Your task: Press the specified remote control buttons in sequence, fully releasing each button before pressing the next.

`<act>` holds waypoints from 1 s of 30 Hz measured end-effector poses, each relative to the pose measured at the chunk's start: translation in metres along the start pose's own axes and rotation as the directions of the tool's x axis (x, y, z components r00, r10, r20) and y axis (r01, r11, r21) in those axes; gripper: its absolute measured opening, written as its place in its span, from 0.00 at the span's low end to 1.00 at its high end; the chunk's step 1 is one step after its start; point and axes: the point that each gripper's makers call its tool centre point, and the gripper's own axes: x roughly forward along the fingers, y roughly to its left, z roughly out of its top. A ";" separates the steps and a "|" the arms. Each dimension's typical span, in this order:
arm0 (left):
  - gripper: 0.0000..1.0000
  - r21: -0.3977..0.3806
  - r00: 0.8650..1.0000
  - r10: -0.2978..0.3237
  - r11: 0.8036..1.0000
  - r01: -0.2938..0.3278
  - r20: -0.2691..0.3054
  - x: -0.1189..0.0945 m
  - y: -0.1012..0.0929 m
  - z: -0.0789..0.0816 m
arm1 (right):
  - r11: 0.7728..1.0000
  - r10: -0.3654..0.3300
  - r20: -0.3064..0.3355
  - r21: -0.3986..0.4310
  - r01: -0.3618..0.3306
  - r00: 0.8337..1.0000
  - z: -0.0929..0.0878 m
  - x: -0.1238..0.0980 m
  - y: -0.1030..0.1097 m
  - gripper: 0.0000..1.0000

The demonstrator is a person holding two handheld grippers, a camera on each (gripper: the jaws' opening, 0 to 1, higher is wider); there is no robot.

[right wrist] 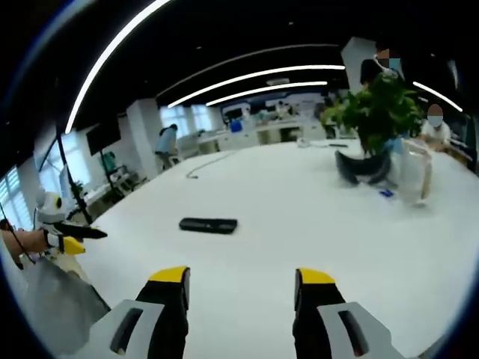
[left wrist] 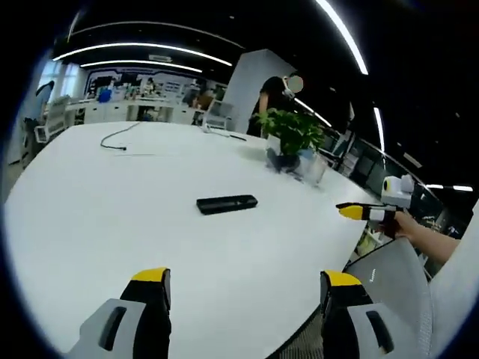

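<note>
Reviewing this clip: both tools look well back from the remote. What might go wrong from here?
1. The remote lies loose on the smooth white table; an off-centre press may slide or tip it.
2. The left tool and right tool are open and wide; a jaw may hit neighbouring buttons.
3. The potted plant stands near the reach path.

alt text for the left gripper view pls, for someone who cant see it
A black remote control lies flat on a large white table, ahead of the left gripper, whose yellow-tipped jaws stand open and empty. The right gripper enters from the right, and a potted plant stands at the table's far side.
</note>
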 end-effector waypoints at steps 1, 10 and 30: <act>0.85 -0.001 1.000 -0.005 1.000 0.005 0.003 0.004 0.001 0.003 | 1.000 0.000 -0.001 0.000 0.000 1.000 0.000 0.000 -0.001 0.54; 0.84 -0.140 0.996 -0.087 0.987 0.084 -0.010 0.043 -0.001 -0.003 | 1.000 0.010 -0.029 -0.024 -0.010 1.000 -0.005 0.001 0.002 0.53; 0.80 0.174 0.956 -0.098 0.973 0.150 -0.275 0.118 0.023 -0.005 | 0.999 0.004 -0.069 -0.047 -0.007 0.998 -0.012 0.002 0.001 0.52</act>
